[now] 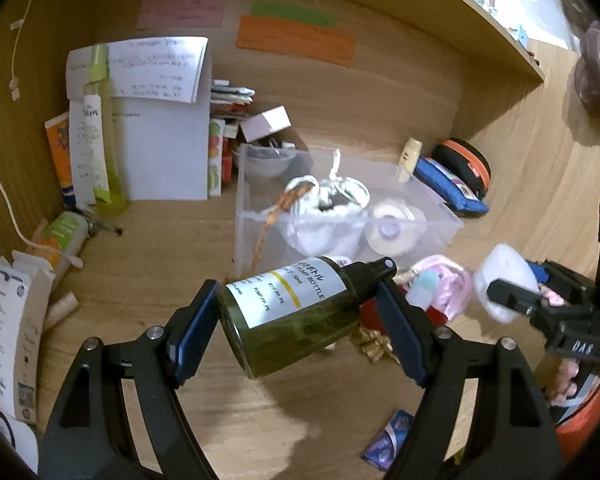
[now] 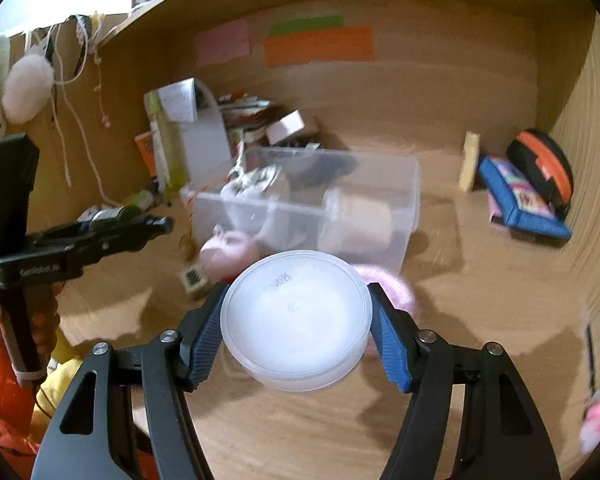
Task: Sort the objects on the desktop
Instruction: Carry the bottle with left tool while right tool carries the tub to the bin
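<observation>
L wrist view: my left gripper (image 1: 296, 316) was clamped end to end on the green pump bottle (image 1: 290, 314), base on one pad, black pump head on the other, lifted off the surface (image 1: 140, 240), clear bin (image 1: 440, 210) at 12 o'clock. Smooth plastic, prob light; an end grip could pivot, so mid-body is safer.

R wrist view: my right gripper (image 2: 296, 330) pinched the white tub (image 2: 296, 320) across its rim, bin (image 2: 408, 184) at 12. Thin wall looked squashy and slick, so go gently.
</observation>
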`<state>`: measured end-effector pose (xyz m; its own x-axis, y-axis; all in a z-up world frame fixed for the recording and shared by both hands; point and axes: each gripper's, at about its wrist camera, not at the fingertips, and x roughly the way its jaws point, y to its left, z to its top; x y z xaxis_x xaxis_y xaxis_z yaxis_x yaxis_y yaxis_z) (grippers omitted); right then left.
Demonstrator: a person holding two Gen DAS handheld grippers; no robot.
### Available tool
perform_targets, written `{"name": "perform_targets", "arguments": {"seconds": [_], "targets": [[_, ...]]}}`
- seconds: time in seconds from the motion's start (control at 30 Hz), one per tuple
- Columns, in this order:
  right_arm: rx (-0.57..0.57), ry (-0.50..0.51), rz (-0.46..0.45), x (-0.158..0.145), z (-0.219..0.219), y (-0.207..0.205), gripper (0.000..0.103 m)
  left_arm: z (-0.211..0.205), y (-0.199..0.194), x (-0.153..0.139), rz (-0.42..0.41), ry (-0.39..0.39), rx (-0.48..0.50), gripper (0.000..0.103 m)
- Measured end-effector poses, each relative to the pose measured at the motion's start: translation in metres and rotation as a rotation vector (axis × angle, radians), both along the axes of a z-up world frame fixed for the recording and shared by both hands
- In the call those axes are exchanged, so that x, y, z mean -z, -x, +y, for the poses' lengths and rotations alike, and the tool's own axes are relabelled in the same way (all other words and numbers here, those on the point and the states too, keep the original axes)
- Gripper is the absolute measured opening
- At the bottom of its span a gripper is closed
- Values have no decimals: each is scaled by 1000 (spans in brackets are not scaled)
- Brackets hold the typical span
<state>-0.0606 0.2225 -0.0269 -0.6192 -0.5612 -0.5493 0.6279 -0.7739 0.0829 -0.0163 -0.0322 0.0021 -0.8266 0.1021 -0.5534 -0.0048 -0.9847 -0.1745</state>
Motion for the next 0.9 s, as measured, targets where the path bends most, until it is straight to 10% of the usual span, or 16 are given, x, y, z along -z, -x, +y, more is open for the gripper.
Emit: {"name": "perform_targets", "arguments": {"seconds": [0.9], "targets": [[23, 26, 53, -50, -23, 102, 64, -39, 93, -57, 77, 1, -67, 78]]}}
